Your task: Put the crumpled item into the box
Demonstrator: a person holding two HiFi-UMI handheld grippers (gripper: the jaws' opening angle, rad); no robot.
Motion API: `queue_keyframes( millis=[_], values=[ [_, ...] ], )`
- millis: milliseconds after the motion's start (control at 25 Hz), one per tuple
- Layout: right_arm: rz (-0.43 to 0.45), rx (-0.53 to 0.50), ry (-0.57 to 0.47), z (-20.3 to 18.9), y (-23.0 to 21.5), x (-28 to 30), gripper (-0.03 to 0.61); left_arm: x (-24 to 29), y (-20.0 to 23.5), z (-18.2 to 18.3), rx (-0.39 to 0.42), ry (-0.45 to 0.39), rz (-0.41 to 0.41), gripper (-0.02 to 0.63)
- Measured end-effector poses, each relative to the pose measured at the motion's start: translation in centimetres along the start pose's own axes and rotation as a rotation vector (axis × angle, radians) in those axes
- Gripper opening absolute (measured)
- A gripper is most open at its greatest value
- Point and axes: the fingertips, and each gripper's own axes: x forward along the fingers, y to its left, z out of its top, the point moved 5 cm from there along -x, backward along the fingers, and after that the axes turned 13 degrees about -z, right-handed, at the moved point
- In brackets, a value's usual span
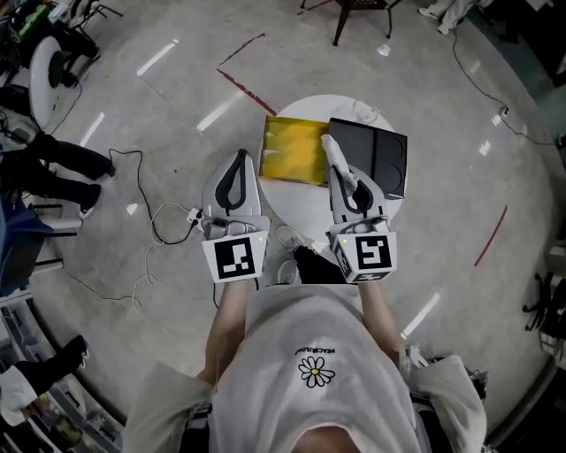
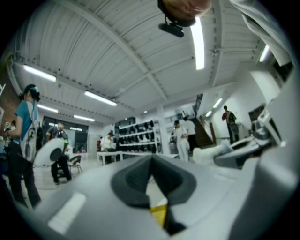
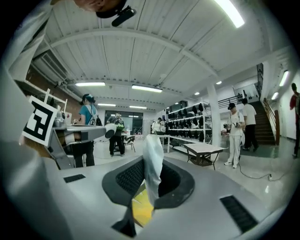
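Note:
An open box with a yellow inside [image 1: 296, 150] lies on the round white table [image 1: 301, 208], with a black half [image 1: 378, 155] beside it on the right. My right gripper [image 1: 340, 170] is shut on a white crumpled item [image 1: 329, 143], which sticks up between the jaws [image 3: 152, 161] and hangs over the seam between the yellow and black halves. The yellow of the box shows under the right gripper [image 3: 151, 187]. My left gripper [image 1: 240, 159] hovers just left of the table's edge, beside the box. Its jaws [image 2: 152, 180] are together with nothing in them.
A clear crumpled object [image 1: 367, 111] sits at the table's far edge. A black thing [image 1: 318, 265] lies at the near edge by my body. Cables [image 1: 168, 221] trail on the floor at left, and a chair [image 1: 363, 13] stands beyond the table. People and shelves [image 3: 187, 122] are far off.

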Motion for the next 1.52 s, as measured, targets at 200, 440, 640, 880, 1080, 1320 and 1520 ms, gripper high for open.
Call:
queue_keyframes(
  millis=[200,440,640,880,1080,1320,1520],
  values=[
    [0.073,-0.302,0.121,-1.9,1.7,6.0,0.051,0.9,1.7,-1.4,-0.017,0.04,0.016,0.0],
    [0.173,-0.691,0.231,-6.6,3.3,11.5,0.052,0.7,1.5,-2.5,-0.023,0.101,0.035,0.0],
    [0.262,-0.923,0.278,-11.7,4.9,16.4,0.053,1.8,2.7,-4.6,-0.021,0.141,0.042,0.0],
    [0.324,-1.086,0.396,-18.6,6.1,19.6,0.051,1.6,3.6,-7.0,-0.079,0.207,0.07,0.0],
    [0.348,-1.112,0.455,-21.1,5.4,20.7,0.052,1.6,2.9,-7.2,-0.022,0.271,0.045,0.0],
    [0.387,-1.154,0.473,-23.2,6.0,20.5,0.062,-0.3,2.1,-8.4,0.03,0.339,0.017,0.0],
    [0.46,-1.114,0.528,-24.7,7.5,22.3,0.098,0.3,4.0,-10.2,0.001,0.355,0.035,0.0]
  ],
)
